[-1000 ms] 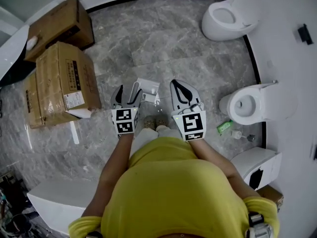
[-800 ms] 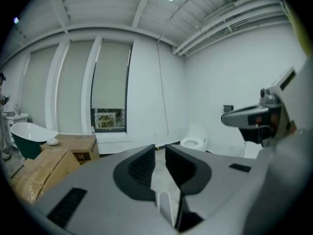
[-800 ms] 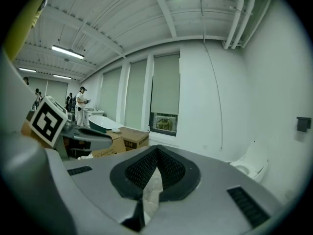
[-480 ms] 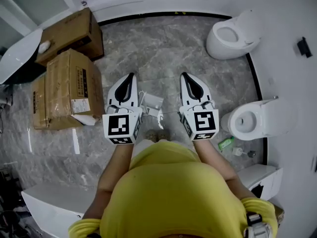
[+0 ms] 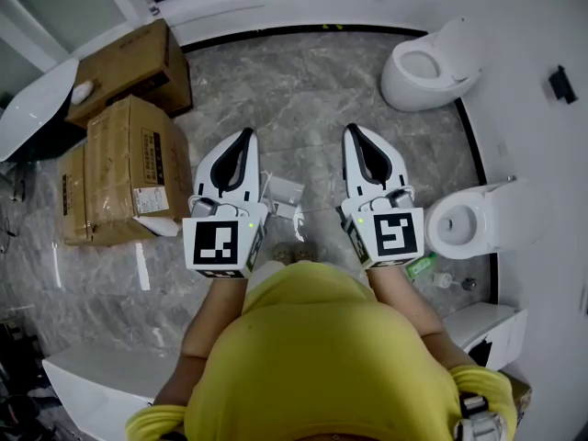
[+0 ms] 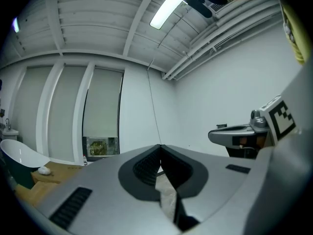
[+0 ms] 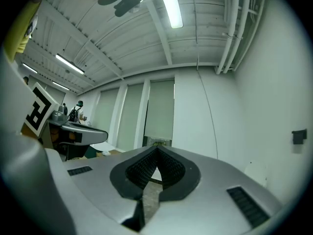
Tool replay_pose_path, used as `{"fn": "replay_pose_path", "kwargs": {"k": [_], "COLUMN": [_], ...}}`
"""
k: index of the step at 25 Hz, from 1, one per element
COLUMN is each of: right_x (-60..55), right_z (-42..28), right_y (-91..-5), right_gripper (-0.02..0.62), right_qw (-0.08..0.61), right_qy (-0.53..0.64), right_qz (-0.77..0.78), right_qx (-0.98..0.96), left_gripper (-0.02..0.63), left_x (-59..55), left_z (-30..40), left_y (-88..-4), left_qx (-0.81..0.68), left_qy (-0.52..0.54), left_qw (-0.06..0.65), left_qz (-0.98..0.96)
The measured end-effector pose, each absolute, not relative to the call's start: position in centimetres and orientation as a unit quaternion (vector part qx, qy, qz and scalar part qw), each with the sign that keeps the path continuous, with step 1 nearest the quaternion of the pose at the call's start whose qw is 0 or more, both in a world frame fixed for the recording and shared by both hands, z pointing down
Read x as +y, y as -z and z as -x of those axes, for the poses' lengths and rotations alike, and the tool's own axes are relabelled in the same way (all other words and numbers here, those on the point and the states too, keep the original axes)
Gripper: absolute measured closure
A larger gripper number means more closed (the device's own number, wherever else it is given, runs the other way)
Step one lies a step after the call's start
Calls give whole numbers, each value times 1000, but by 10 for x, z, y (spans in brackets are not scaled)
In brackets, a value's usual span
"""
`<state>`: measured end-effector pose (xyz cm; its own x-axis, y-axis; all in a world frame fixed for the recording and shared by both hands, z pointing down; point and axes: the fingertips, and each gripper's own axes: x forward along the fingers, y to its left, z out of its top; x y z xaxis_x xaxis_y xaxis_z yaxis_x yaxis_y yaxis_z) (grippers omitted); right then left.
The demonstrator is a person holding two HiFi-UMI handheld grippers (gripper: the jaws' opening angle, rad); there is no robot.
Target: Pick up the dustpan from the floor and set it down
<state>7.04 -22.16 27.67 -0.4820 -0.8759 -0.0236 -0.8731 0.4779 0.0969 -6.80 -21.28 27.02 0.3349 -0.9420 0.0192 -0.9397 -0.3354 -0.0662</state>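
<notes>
Left gripper (image 5: 244, 136) higher, clear of dustpan (image 5: 287, 191)

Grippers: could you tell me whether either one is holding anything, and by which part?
Nothing is held: left gripper and right gripper both have jaws shut empty; the dustpan lies on the floor.

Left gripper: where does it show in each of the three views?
Head view: left gripper left of centre, over the floor.
Left gripper view: left gripper bottom centre, jaws together.
Right gripper view: left gripper at far left.
Shared landmark: right gripper, in all three, beside it.
</notes>
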Motion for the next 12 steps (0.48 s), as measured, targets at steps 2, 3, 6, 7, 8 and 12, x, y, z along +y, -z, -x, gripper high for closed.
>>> {"fn": "replay_pose_path", "kwargs": {"k": [2,3,6,7,8,12], "right_x": [-221,-221,-220,-219,-219,-215], "right_z": [-69,-68,-69,-70,-71,-74], "right_y": [-278,-279,-283,-284,-285,-284], "right_gripper": [584,584,584,584,584,584], "right_qw": [15,16,27,33,34,18], "right_qy": [46,45,38,35,35,39], "right_qz": [-509,-508,-511,-514,-515,-507], "right_qx": [-860,-860,-858,-856,-856,-861], "left_gripper": [603,603,603,603,603,603], "left_x": [-212,-211,-209,-208,-207,-202], "left_z": [70,71,72,71,71,68], "left_y": [-272,-272,-273,-273,-274,-276], "left_qx": [575,575,576,575,574,575], "left_qy": [28,29,31,31,31,30], "left_qw": [21,23,28,27,26,24], "left_qz": [818,817,817,817,818,817]}}
